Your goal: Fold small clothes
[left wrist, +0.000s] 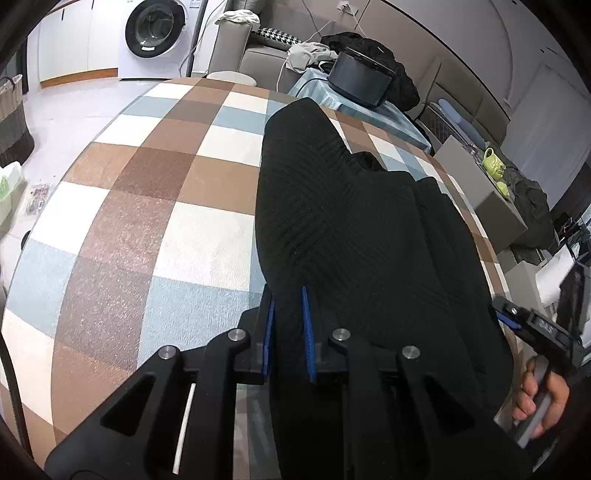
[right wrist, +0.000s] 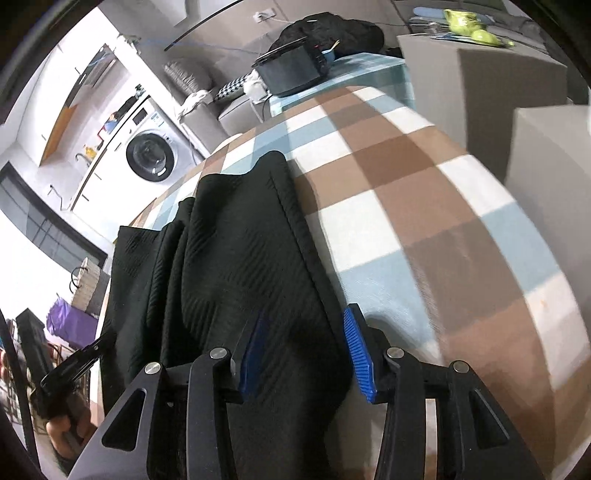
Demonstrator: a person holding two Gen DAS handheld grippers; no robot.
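A black ribbed garment [left wrist: 351,221] lies lengthwise on the checked cloth-covered table [left wrist: 147,192]; it also shows in the right wrist view [right wrist: 236,258]. My left gripper [left wrist: 289,299] has its blue pads close together on the garment's near left edge, with fabric pinched between them. My right gripper [right wrist: 303,325] stands wider, with the garment's near right edge lying between its blue pads. The right gripper also shows at the right of the left wrist view [left wrist: 517,317], held by a hand.
A dark box-like appliance [left wrist: 358,77] stands on a light blue cloth at the table's far end. Grey boxes [left wrist: 491,199] with a green teapot [left wrist: 493,162] stand to the right. A washing machine [left wrist: 155,33], a sofa and a basket [left wrist: 13,114] lie beyond.
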